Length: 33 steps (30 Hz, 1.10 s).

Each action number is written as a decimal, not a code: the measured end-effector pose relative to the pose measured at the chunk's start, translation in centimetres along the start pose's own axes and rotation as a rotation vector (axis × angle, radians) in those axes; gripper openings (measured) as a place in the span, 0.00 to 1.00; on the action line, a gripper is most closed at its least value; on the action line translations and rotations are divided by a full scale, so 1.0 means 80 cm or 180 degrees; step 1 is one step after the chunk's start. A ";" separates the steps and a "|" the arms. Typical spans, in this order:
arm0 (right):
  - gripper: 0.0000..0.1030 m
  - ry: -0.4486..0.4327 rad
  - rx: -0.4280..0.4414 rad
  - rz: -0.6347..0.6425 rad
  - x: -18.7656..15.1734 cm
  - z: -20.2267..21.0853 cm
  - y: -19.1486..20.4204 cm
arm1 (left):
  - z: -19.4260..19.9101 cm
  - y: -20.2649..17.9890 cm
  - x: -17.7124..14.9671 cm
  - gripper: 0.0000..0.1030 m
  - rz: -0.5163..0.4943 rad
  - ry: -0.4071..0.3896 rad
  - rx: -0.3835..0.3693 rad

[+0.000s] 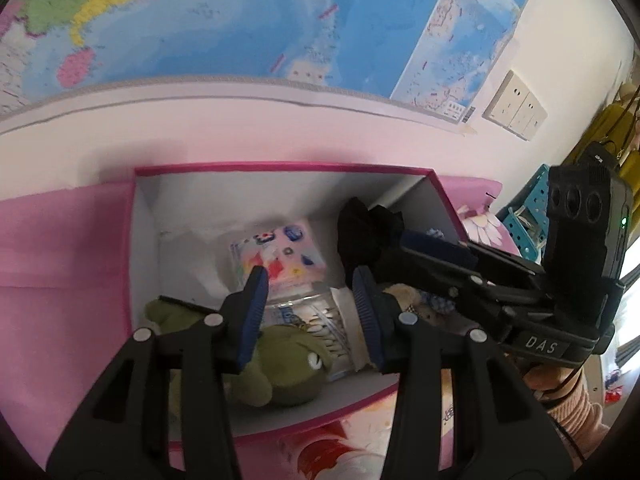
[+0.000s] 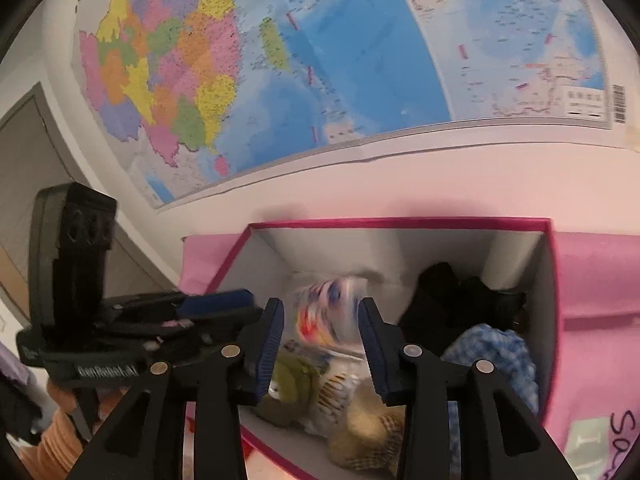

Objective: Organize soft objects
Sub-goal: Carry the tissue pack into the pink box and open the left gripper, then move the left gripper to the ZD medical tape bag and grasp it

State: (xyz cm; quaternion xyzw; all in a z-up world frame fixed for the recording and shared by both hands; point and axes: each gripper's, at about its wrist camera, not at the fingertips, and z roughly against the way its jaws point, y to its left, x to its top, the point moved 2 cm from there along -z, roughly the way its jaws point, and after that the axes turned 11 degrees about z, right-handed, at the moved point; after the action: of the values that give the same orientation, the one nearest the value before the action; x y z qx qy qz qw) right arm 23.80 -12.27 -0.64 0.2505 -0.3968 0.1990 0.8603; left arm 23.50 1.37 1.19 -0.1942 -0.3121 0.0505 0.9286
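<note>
A pink-rimmed box (image 1: 280,167) (image 2: 400,222) with white inner walls holds the soft things. Inside lie a green plush (image 1: 288,368) (image 2: 288,388), a colourful printed tissue pack (image 1: 280,252) (image 2: 328,312), a clear swab packet (image 1: 320,320), a black cloth (image 1: 364,228) (image 2: 440,304), a blue checked cloth (image 2: 492,352) and a tan plush (image 2: 368,432). My left gripper (image 1: 312,292) (image 2: 216,300) hangs open over the swab packet and green plush. My right gripper (image 2: 322,320) (image 1: 432,248) is open above the black cloth; the tissue pack shows blurred beyond its gap, untouched by the pads.
The box sits on pink bedding (image 1: 60,260) (image 2: 592,288) against a wall with a large map (image 1: 240,20) (image 2: 320,40). Wall sockets (image 1: 516,110) and a teal perforated rack (image 1: 532,204) are at the right. A knitted sleeve (image 1: 572,408) (image 2: 56,440) shows behind each gripper.
</note>
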 end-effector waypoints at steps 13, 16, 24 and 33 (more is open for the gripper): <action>0.41 0.0005 0.0309 0.0200 -0.047 0.076 0.025 | 0.101 -0.021 -0.059 0.46 -0.0335 -0.0516 -0.0182; 0.43 0.0019 0.0454 0.0301 -0.065 0.099 0.040 | 0.126 -0.027 -0.087 0.47 -0.0450 -0.0558 -0.0280; 0.45 0.0279 0.0645 0.0389 -0.136 0.129 0.074 | 0.126 -0.040 -0.168 0.47 -0.0689 -0.0284 -0.0302; 0.45 0.0811 0.0817 0.0222 -0.215 0.107 0.091 | 0.086 -0.023 -0.250 0.47 -0.0419 0.0441 -0.0418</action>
State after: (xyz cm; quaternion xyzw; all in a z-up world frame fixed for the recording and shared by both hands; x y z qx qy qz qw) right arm 4.46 -14.01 -7.29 0.3171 -0.2645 0.3078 0.8572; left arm 3.32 -2.31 -4.25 -0.2367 -0.2619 -0.0447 0.9346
